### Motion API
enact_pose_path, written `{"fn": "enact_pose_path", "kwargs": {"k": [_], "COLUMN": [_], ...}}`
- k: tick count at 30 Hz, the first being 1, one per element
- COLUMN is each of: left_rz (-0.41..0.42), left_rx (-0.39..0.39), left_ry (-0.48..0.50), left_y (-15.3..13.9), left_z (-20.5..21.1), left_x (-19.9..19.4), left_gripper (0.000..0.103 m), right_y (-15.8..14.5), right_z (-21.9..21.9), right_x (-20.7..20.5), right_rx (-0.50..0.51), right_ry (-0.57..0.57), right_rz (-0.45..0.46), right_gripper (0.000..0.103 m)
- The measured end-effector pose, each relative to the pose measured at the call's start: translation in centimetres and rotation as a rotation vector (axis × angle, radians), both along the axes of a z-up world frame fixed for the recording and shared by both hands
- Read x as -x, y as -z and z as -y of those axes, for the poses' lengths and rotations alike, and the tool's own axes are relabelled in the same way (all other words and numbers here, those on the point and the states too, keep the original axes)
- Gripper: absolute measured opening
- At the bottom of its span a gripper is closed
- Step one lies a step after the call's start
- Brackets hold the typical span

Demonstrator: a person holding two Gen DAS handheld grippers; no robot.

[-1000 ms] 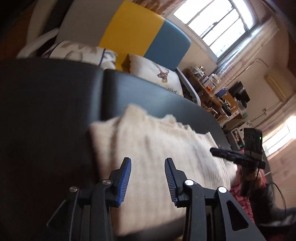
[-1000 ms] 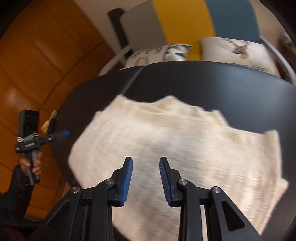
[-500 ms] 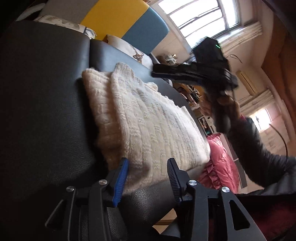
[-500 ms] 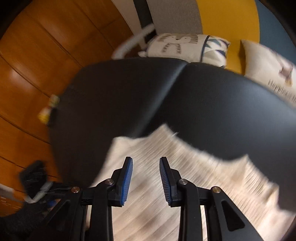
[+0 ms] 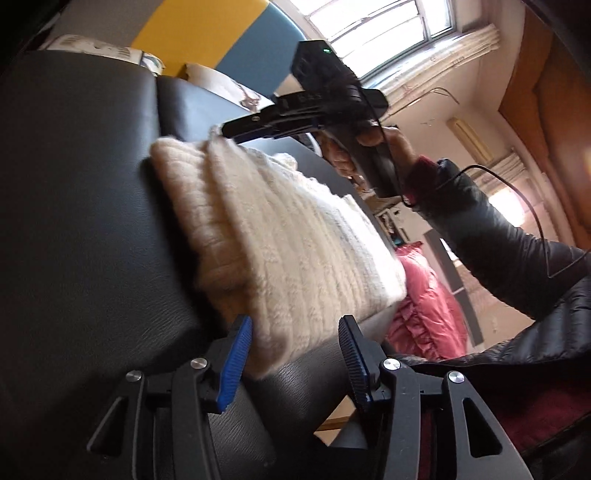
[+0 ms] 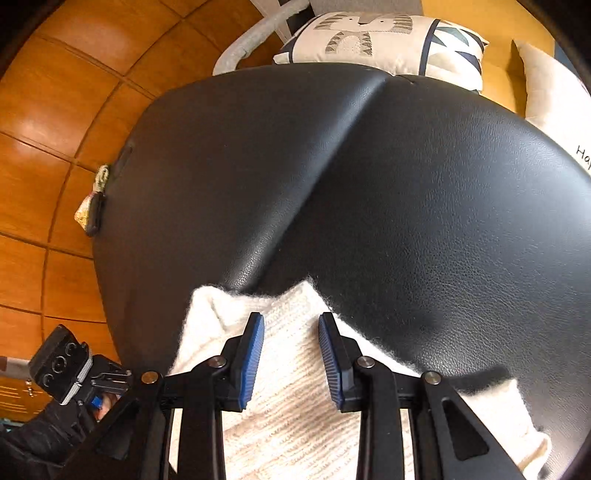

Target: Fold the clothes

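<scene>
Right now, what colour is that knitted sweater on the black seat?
Cream-white, with a ribbed knit texture. The sweater shows best in the left wrist view.

A cream ribbed knit sweater (image 5: 280, 236) lies folded in layers on the black leather worktop (image 5: 74, 221), its near corner reaching the worktop's near edge.

Black couch (image 6: 406, 177), printed cushion (image 6: 376, 37) (behind it).

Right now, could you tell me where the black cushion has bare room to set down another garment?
Bare black leather cushion lies between the cream knitted sweater and the patterned pillows. The near edge is crowded by that sweater.
</scene>
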State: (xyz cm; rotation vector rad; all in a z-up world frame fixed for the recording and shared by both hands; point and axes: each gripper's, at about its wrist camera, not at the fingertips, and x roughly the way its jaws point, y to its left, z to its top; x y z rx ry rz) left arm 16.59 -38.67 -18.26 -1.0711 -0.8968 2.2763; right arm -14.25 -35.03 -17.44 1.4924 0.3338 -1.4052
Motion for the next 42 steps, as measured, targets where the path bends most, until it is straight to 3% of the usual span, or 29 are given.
{"fn": "enact_pose_path", "kwargs": {"k": [2,4,5,6,7,13,16,18,20,24,27,29,31,34,36,37,38,39,42], "left_rz": [0.001,0.018,0.025,0.027,0.027,-0.026,-0.008,0.052,0.100,0.089,0.049,0.026,0.015,0.046,0.068,0.065,0.052,0.042,0.019], "left_rx": [-0.013,-0.019,0.001,0.030,0.052,0.063,0.146,0.158,0.137,0.050,-0.005,-0.046,-0.069,-0.023,-0.033,-0.023,0.001,0.017,0.046], "left_ry": [0.028,0.064,0.076,0.075,0.070,-0.022,-0.045,-0.051,-0.064,-0.099,-0.144,-0.177,-0.194,-0.151,-0.115,-0.097,-0.080,-0.076,-0.099], "left_y": [0.3,0.6,0.6,0.5,0.5,-1.3,-1.3,0.0,1.1,1.1,0.5,0.4,0.4,0.9,1.4,1.3,1.0,0.7,0.1], "left_z": [-0.1,-0.6,-0.9,-1.2,-1.4,-1.0,-2.1,-2.5,-2.4,-1.7,-0.3,0.7,1.3,0.6,-0.1,-0.5,-1.0,-1.2,-1.5], "left_x": [0.3,0.8,0.8,0.7,0.7,-1.4,-1.8,-1.7,-1.8,-2.7,-3.8,-4.1,-4.2,-3.2,-2.7,-2.8,-3.0,-3.2,-4.2], "left_gripper": [0.050,0.045,0.026,0.015,0.012,0.010,0.010,0.010,0.011,0.016,0.031,0.048,0.053,0.053,0.053,0.052,0.028,0.012,0.007], "right_y": [-0.4,-0.6,-0.7,-0.8,-1.0,-4.7,-3.9,-2.6,-1.9,-2.3,-3.2,-2.8,-1.8,-0.3,-0.6,-0.9,-1.5,-2.1,-4.6], "right_z": [-0.2,-0.4,-0.4,-0.4,-0.5,-0.9,-0.4,-0.4,-0.7,-2.1,-2.5,-2.2,-1.8,-0.1,0.2,0.4,0.5,0.6,0.6], "right_x": [-0.2,-0.4,-0.6,-0.9,-1.1,-2.8,-2.7,-2.2,-1.8,-0.4,0.0,0.1,0.4,-0.2,-1.2,-1.8,-2.5,-3.1,-4.4], "right_rx": [0.019,0.009,0.001,-0.007,-0.011,0.114,0.069,0.033,0.024,0.073,0.129,0.107,0.057,-0.013,-0.016,-0.015,-0.004,0.009,0.095], "right_ry": [-0.033,-0.049,-0.063,-0.078,-0.087,-0.122,-0.106,-0.083,-0.056,-0.012,-0.024,-0.049,-0.067,-0.077,-0.120,-0.142,-0.160,-0.177,-0.188], "right_rz": [-0.058,-0.100,-0.123,-0.146,-0.168,-0.241,-0.269,-0.265,-0.238,-0.099,-0.035,-0.024,-0.019,-0.001,-0.059,-0.105,-0.137,-0.165,-0.228], "right_gripper": [0.029,0.014,0.012,0.007,0.006,0.003,0.003,0.003,0.004,0.027,0.027,0.028,0.028,0.028,0.023,0.014,0.011,0.005,0.005]}}
